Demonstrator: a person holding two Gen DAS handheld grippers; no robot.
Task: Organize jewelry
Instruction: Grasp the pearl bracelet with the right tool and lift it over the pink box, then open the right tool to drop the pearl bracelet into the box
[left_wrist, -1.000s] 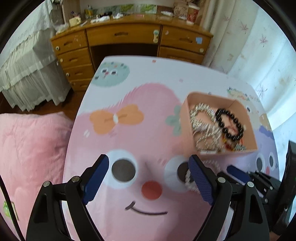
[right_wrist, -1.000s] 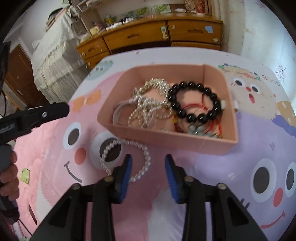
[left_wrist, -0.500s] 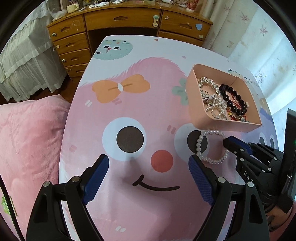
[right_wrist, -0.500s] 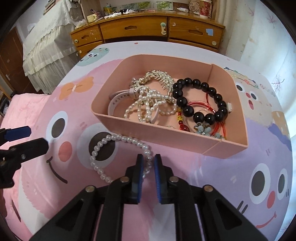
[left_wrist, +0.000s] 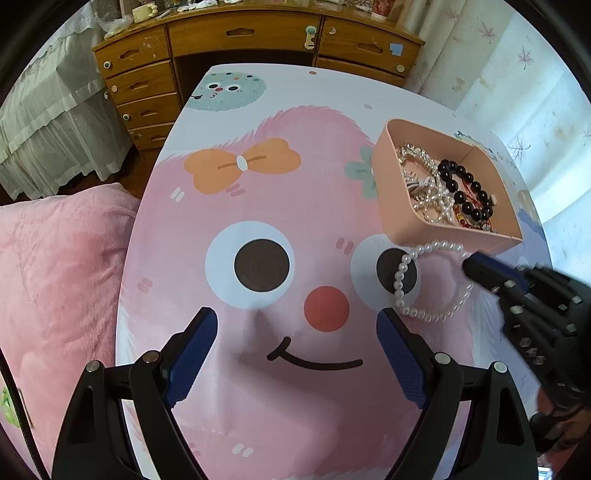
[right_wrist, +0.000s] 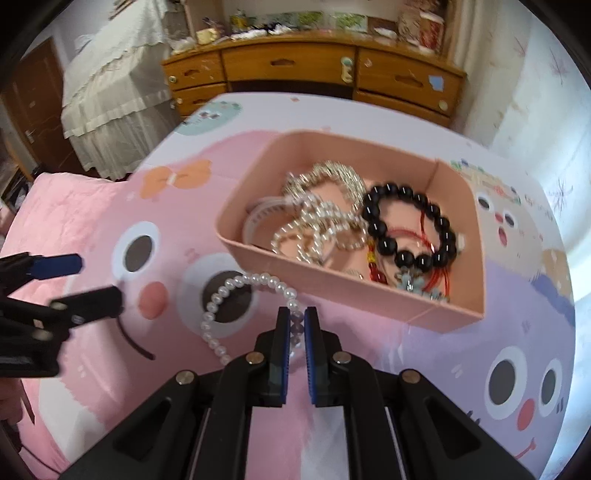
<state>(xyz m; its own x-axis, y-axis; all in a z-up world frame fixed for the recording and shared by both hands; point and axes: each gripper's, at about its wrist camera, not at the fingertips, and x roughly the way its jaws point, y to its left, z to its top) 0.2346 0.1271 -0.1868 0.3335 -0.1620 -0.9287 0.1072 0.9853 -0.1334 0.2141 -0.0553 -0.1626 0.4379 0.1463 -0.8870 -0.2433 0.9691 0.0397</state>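
A white pearl bracelet (right_wrist: 236, 295) lies on the cartoon tablecloth just in front of a pink box (right_wrist: 369, 295). My right gripper (right_wrist: 297, 317) is shut on the bracelet's near beads. In the left wrist view the bracelet (left_wrist: 406, 273) sits below the pink box (left_wrist: 391, 199), with the right gripper (left_wrist: 476, 267) at its right side. The box holds a black bead bracelet (right_wrist: 406, 229), pearl strands (right_wrist: 317, 229) and a silver chain (right_wrist: 332, 177). My left gripper (left_wrist: 295, 343) is open and empty, over the printed face left of the bracelet.
A wooden desk with drawers (left_wrist: 243, 40) stands past the table's far edge. A pink blanket (left_wrist: 55, 277) lies left of the table. White curtains (left_wrist: 517, 92) hang at the right. The left gripper (right_wrist: 66, 288) shows at the left in the right wrist view.
My right gripper has closed from open onto the pearl bracelet's beads. My left gripper has pulled back from the box and stays open.
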